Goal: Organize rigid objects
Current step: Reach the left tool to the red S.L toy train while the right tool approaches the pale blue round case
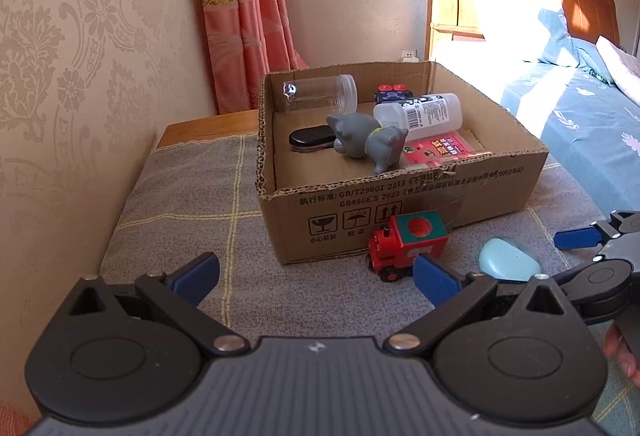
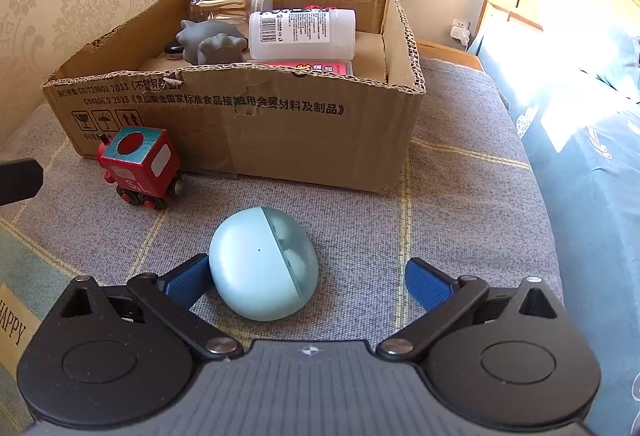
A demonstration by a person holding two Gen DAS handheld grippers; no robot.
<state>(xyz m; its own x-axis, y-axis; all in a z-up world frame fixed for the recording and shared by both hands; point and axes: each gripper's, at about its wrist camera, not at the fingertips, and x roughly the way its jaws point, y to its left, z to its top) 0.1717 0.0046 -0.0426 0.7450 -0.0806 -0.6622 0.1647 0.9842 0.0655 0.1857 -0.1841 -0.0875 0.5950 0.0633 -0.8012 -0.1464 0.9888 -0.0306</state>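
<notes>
We are hovering the right gripper [image 2: 306, 282] low over the grey checked cushion [image 2: 460, 203], its blue fingers spread wide apart with the pale blue earbud case [image 2: 262, 264] sitting between them, close against the left finger and well clear of the right one. The case is lying just in front of the cardboard box [image 2: 280, 123], and the red toy train [image 2: 138, 167] is standing against that box's front wall, off to the case's left. Inside the box we are seeing a grey cat figure [image 2: 212, 43], a white labelled bottle [image 2: 302, 33], a clear jar [image 2: 230, 5] and a pink packet [image 2: 308, 66] already lying together. Our left gripper [image 1: 316, 272] is also gaping, holding nothing, with the train just beyond its right finger. We are judging the case to be light, hard and smooth, a rounded pebble shape that could squirt out of a careless pinch, so we are wanting the pads to meet its broad curved flanks across the middle, not on the translucent lid end, which might pop open. The gripper probably needs centring first, since the case is sitting off to one side of the gap. The soft cushion is giving little support for pressing down.
</notes>
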